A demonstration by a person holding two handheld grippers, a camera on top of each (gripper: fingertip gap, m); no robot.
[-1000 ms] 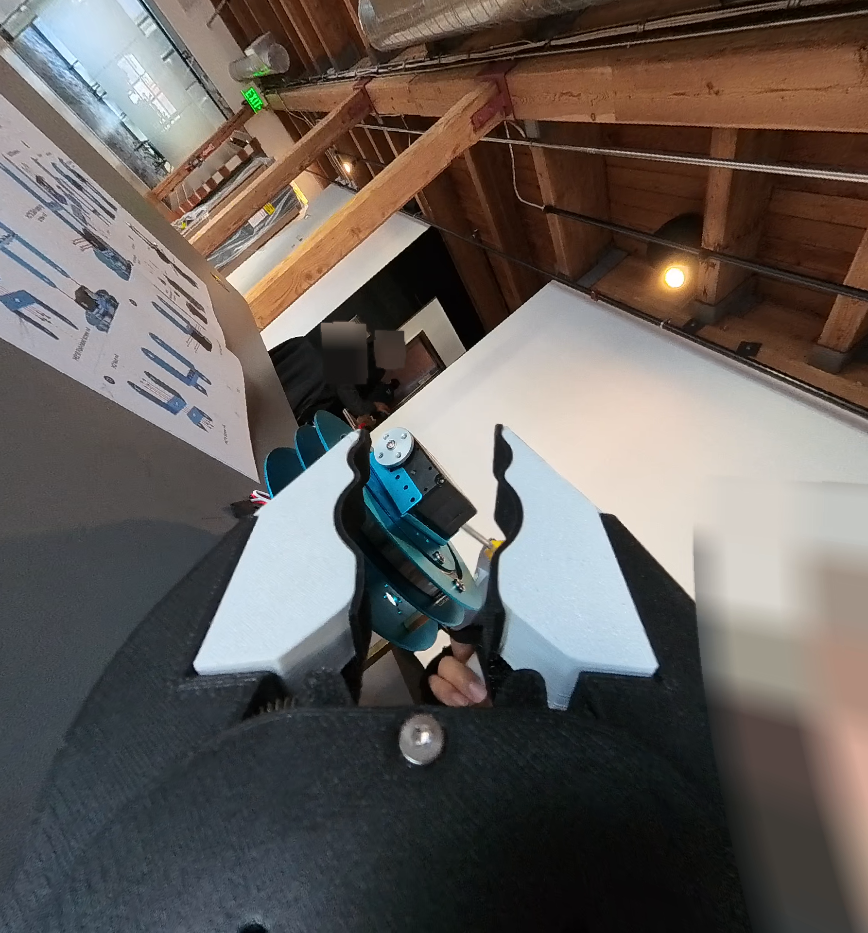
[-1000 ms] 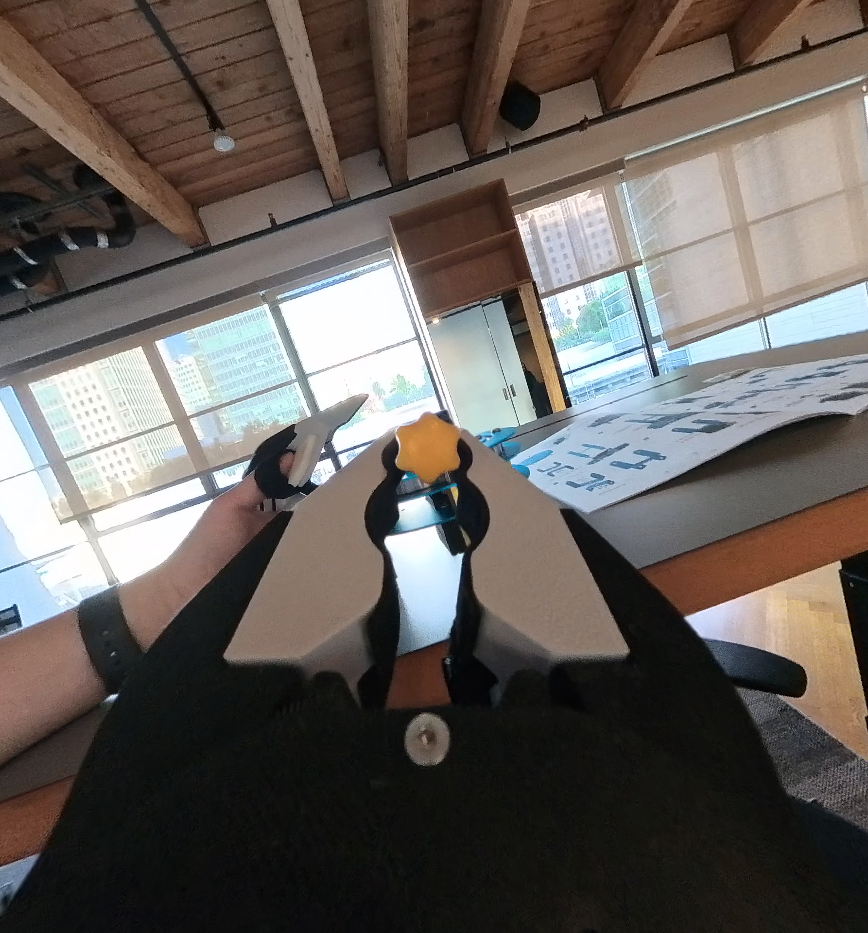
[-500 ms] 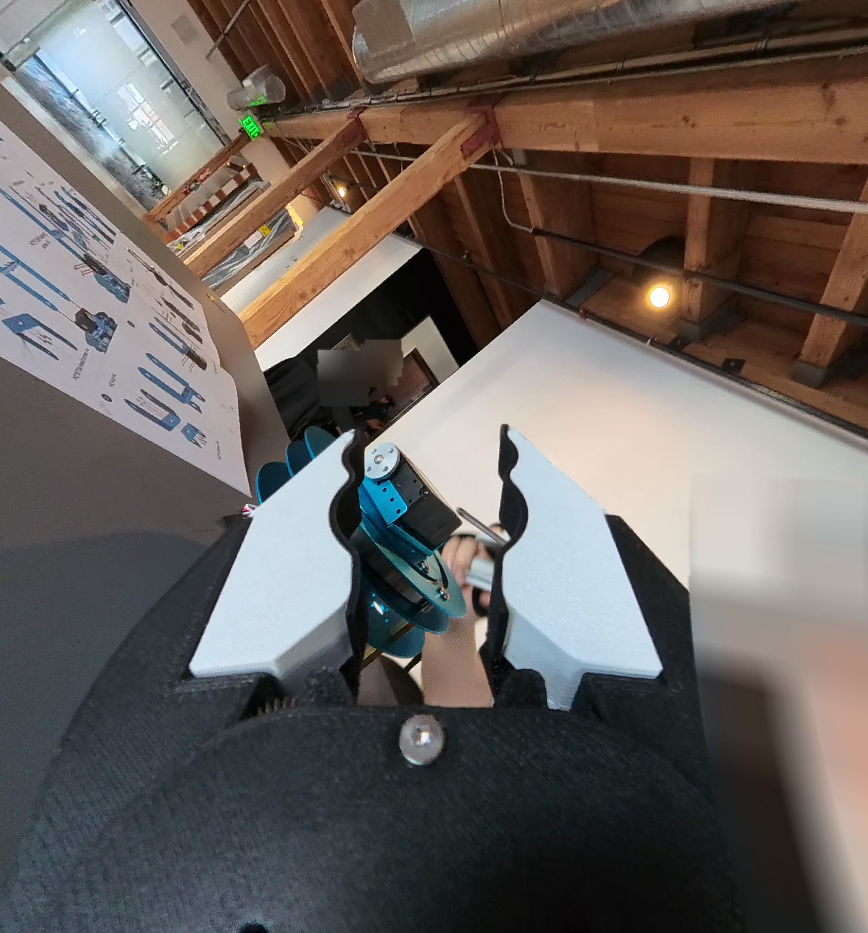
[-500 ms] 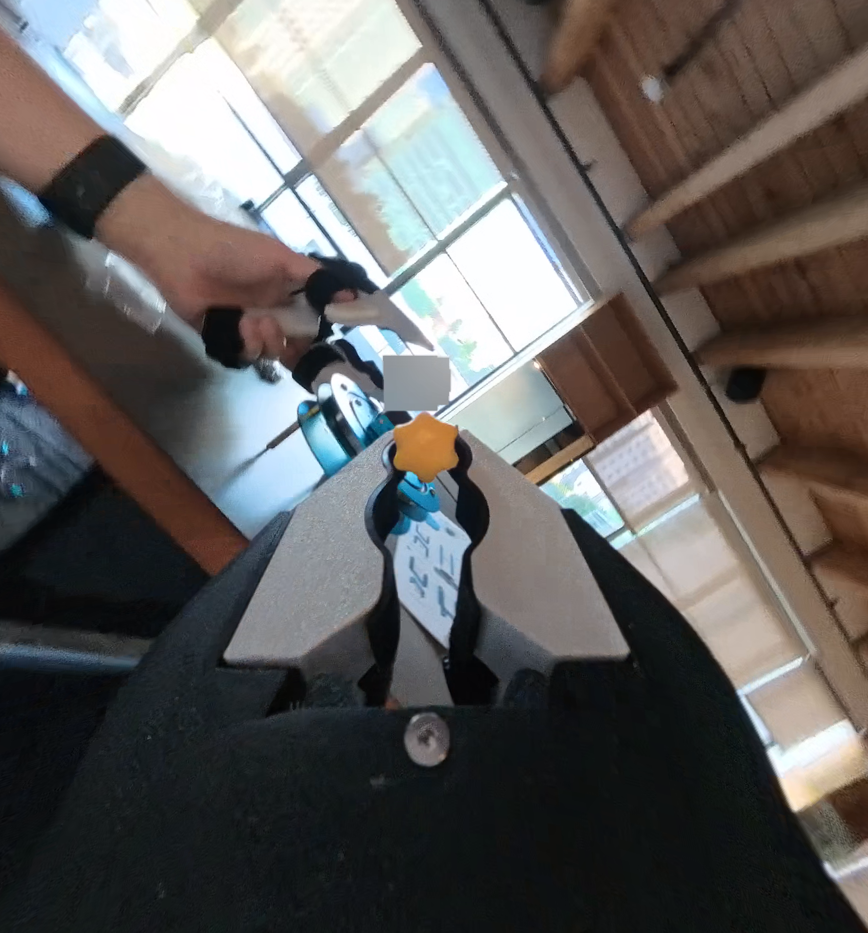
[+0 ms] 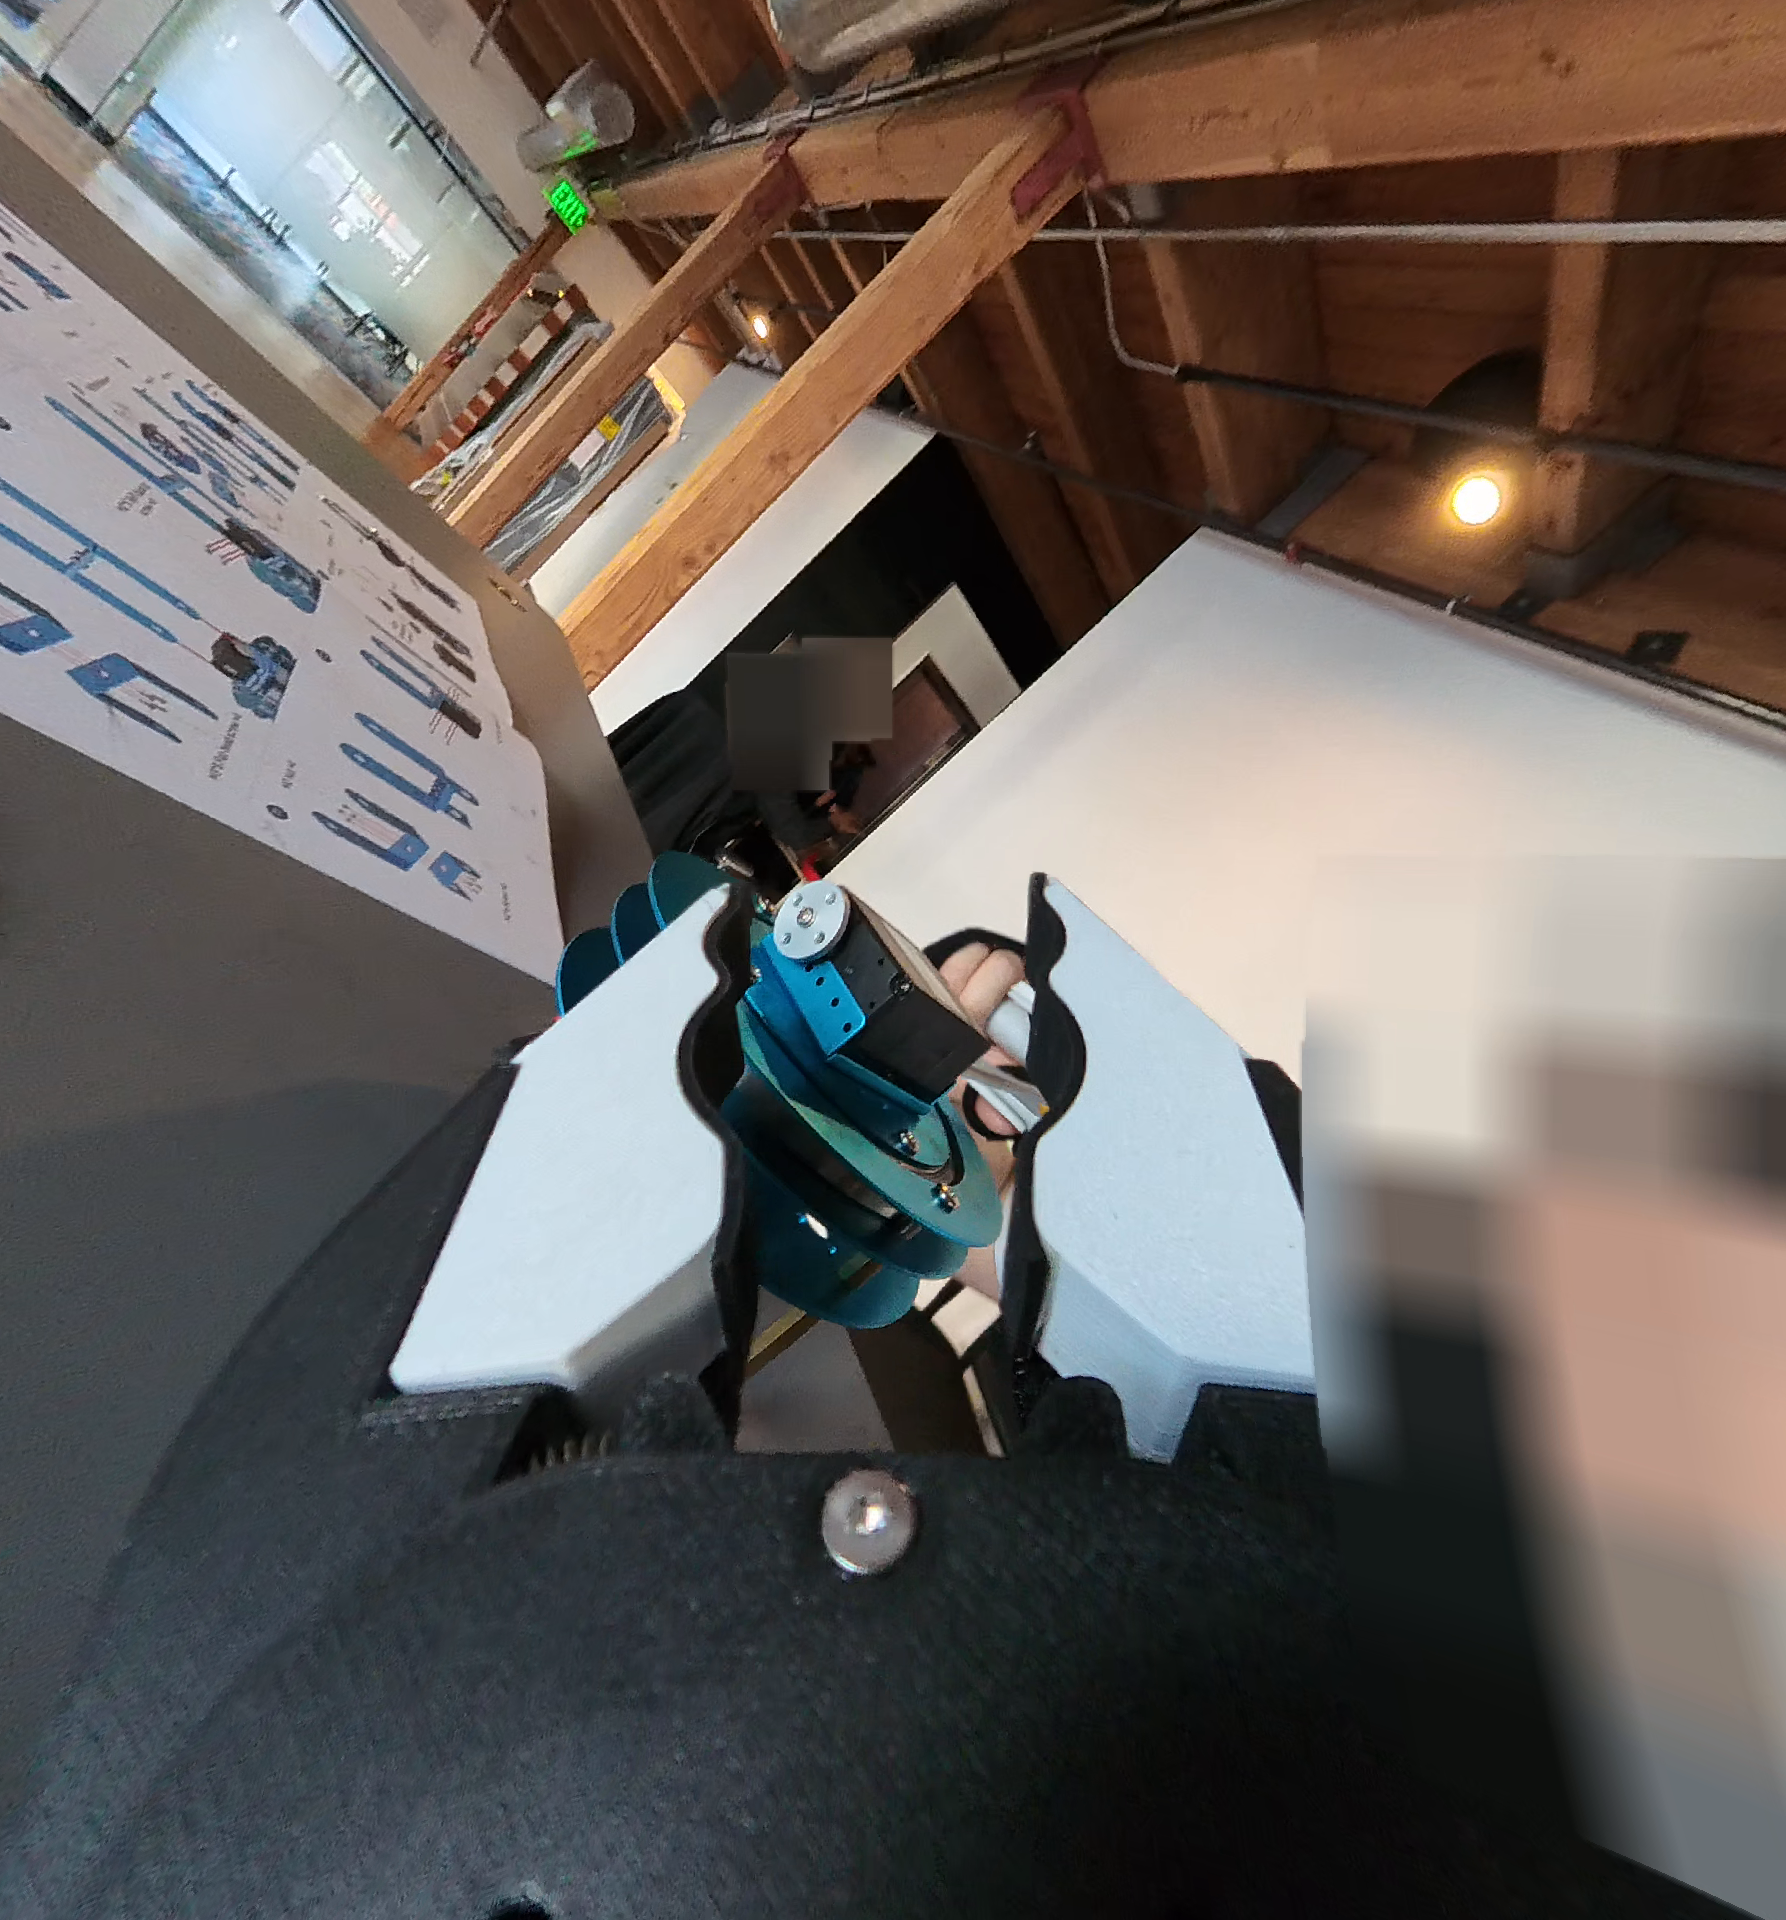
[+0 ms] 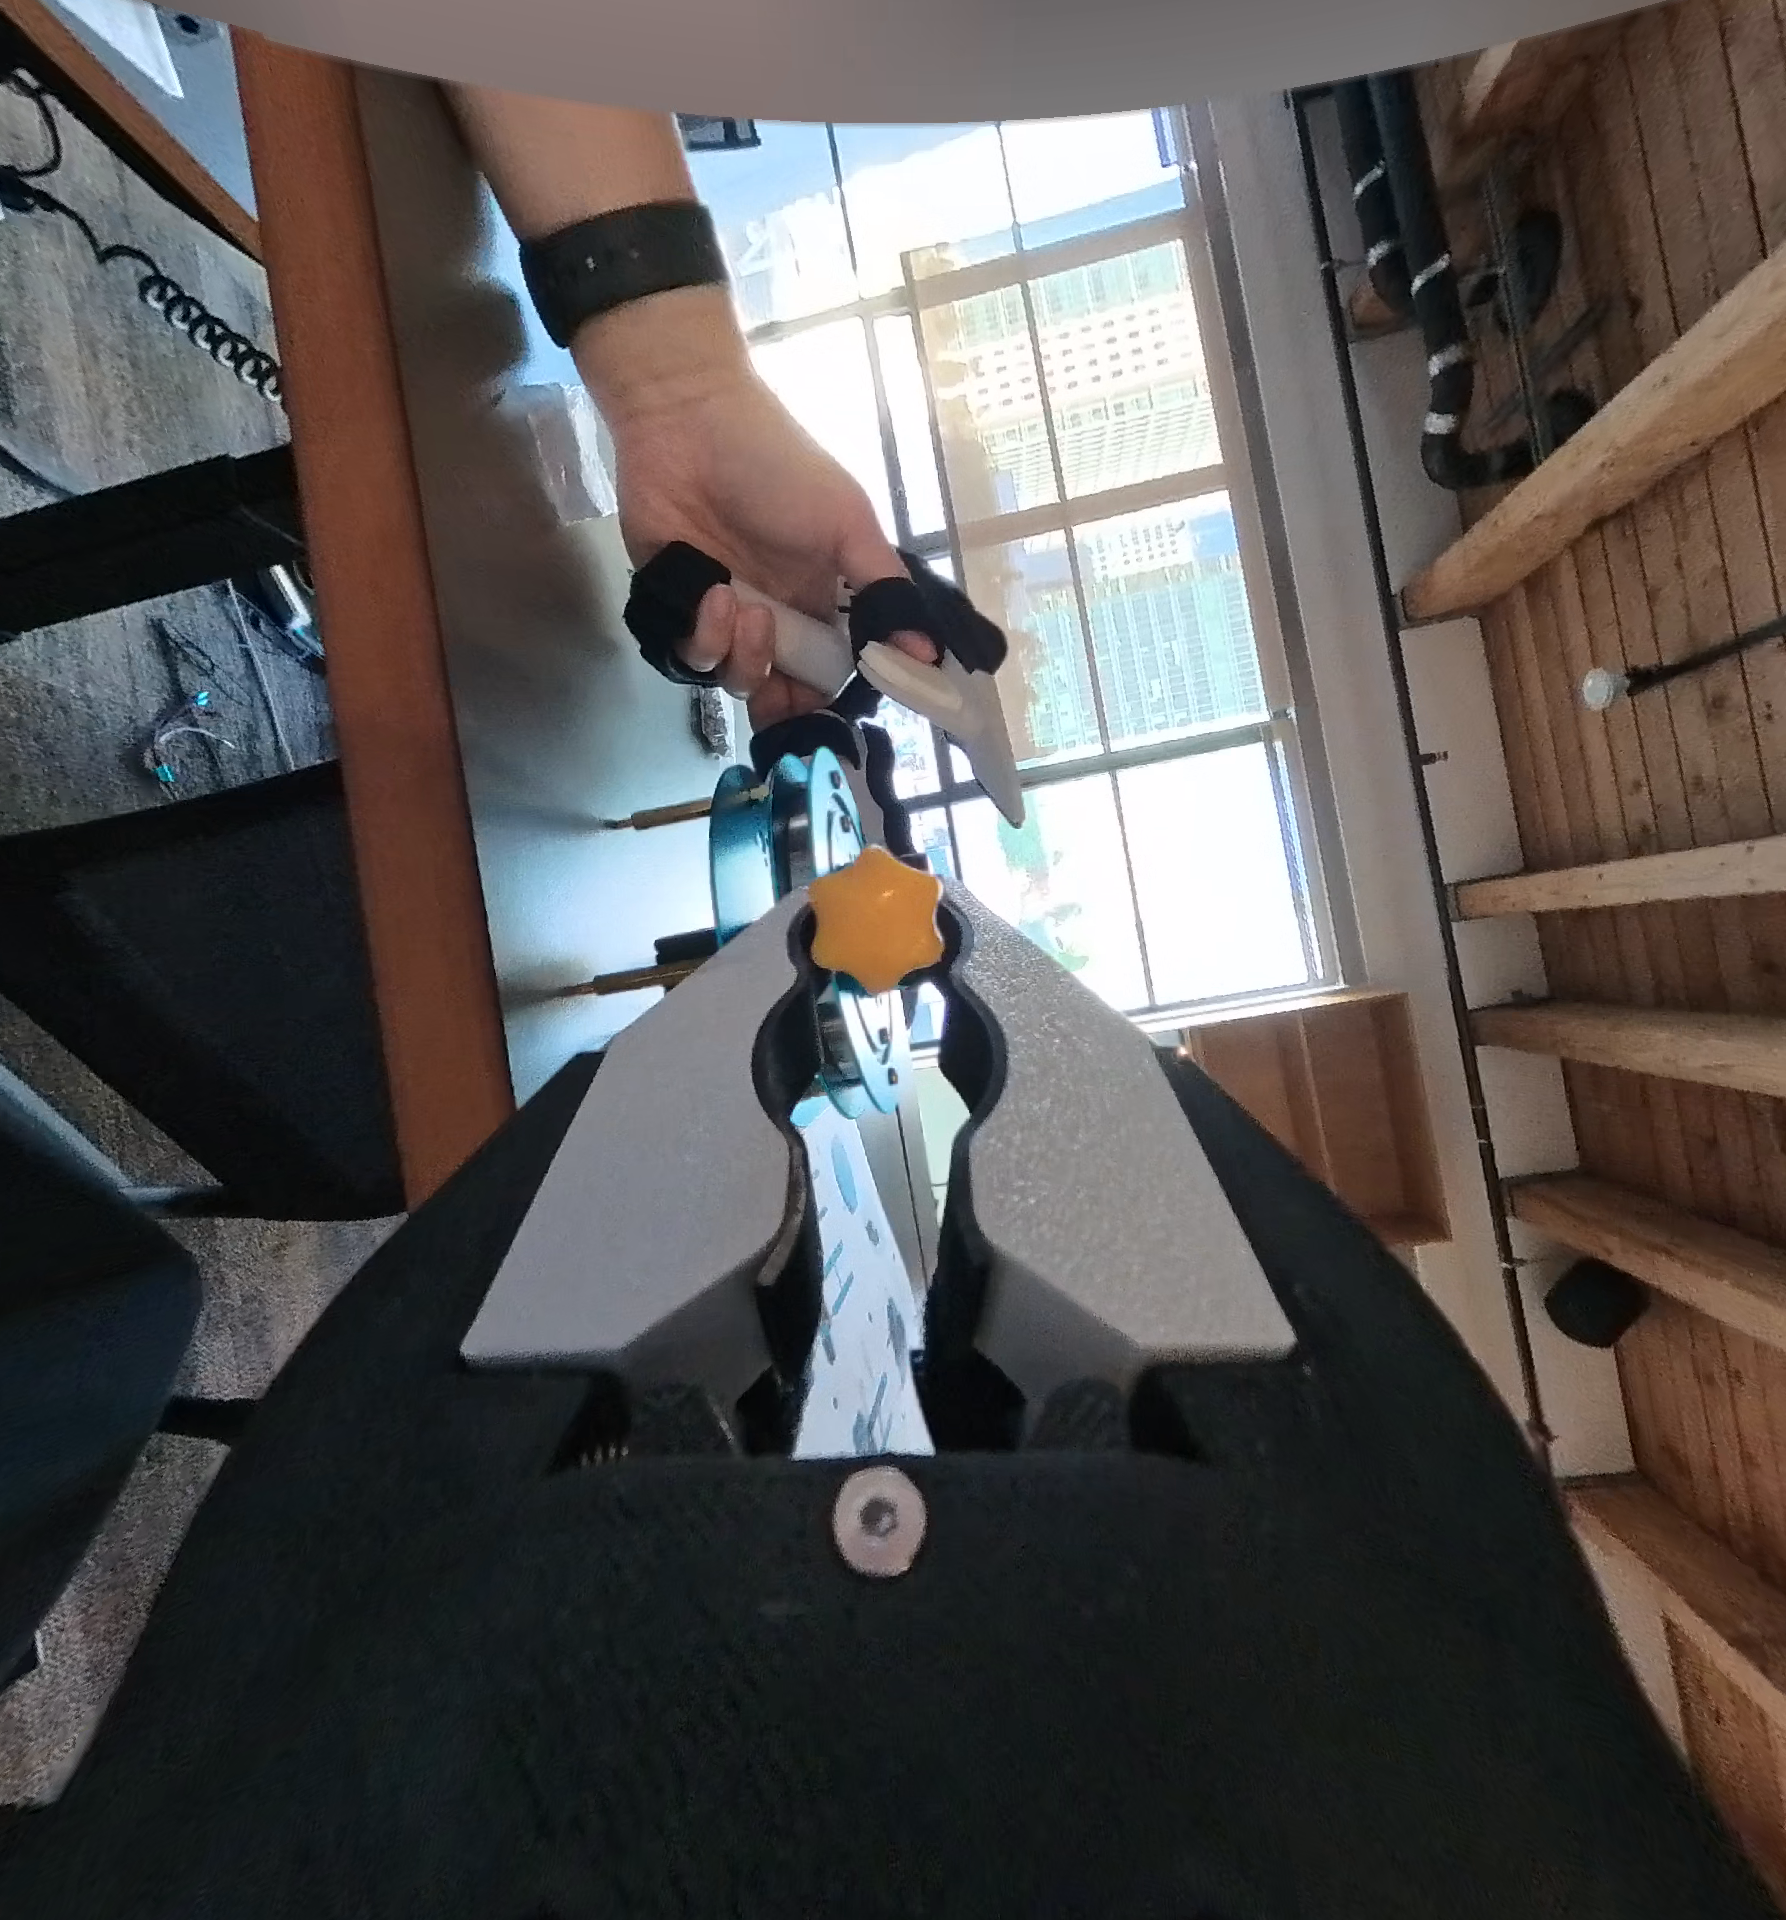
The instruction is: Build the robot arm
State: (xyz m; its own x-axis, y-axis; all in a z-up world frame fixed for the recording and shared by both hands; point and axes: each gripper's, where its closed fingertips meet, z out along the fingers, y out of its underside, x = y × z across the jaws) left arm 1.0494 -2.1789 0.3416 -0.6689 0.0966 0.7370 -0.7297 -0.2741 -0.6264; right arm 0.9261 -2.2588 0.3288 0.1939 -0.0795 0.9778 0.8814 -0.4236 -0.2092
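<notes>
My left gripper [image 5: 881, 891] is shut on a blue metal assembly [image 5: 847, 1164] of stacked round plates. A black servo with a silver horn [image 5: 868, 987] sits in a blue bracket on the assembly. In the right wrist view, a hand with a black wristband holds this gripper [image 6: 858, 769] on the assembly's plates [image 6: 764, 821]. My right gripper [image 6: 873, 920] is shut on an orange star-shaped knob [image 6: 873, 925], close in front of the plates. Whatever is beyond the knob is hidden. A hand on that gripper [image 5: 982, 982] shows behind the servo.
A printed sheet with blue part drawings [image 5: 193, 623] lies on the grey table [image 5: 141, 1091]. The table's orange edge [image 6: 380, 727] runs beside the assembly. A person [image 5: 681, 769] sits far behind. A coiled cable [image 6: 214, 343] lies on the carpet. Wooden beams run overhead. The gap from one gripper's tips to the other's is roughly 15 centimetres.
The right wrist view has rolled by roughly a half turn, with the orange knob still in the jaws. The hand with the other gripper has come up behind the servo in the left view.
</notes>
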